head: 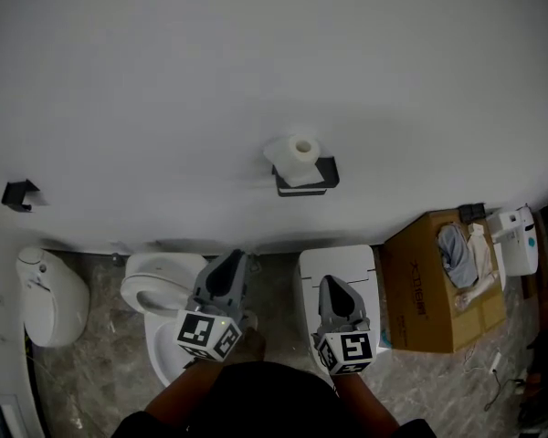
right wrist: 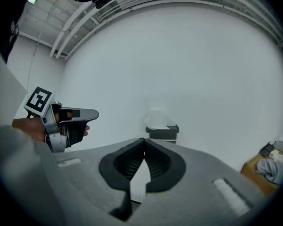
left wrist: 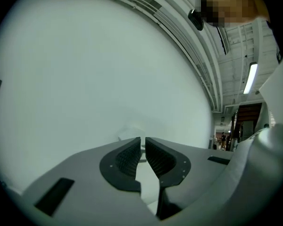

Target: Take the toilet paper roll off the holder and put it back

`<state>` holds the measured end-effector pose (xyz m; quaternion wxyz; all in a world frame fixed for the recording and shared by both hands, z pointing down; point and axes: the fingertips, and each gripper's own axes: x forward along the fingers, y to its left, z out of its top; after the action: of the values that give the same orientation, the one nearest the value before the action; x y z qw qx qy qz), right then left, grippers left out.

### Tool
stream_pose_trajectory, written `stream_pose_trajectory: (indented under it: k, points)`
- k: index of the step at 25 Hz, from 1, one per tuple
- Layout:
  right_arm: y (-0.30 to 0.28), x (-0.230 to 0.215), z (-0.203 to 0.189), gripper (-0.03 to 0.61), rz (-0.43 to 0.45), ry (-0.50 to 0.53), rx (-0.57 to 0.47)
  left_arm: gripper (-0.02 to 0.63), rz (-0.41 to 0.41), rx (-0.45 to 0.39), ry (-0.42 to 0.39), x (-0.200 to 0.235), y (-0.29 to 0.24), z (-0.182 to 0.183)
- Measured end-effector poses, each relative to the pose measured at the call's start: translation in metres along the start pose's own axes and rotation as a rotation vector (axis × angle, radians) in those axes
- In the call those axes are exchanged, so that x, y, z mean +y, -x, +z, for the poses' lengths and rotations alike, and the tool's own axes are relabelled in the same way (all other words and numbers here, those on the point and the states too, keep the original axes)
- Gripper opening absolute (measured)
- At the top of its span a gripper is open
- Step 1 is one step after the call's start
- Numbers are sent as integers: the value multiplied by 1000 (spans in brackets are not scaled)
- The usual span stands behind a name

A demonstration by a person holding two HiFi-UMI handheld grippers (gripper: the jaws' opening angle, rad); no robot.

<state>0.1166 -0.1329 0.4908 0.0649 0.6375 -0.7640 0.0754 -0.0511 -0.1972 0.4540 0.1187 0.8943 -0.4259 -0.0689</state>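
The roll (head: 297, 158) sits on the holder (head: 309, 182) on the wall, well apart from both grippers; the left gripper (head: 230, 261) has its jaws nearly together with nothing between them, and the right gripper (head: 332, 286) has its jaws tip to tip, also empty. The step in hand looks like the reach; one gripper should spread wide before it arrives, come in level and square to the roll, and close softly across the paper, since a hard pinch would crush it; then lift clear rather than drag.
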Motion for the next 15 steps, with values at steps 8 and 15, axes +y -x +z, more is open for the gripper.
stream_pose_trajectory:
  k: [8,15]
  points:
    - [85,10,-20,-3,0,4,-23,23,81,80,-120,-56,102,-43]
    - [112,36,-20,-3,56,32,-52,18,110,166,-151,-70,145,-76]
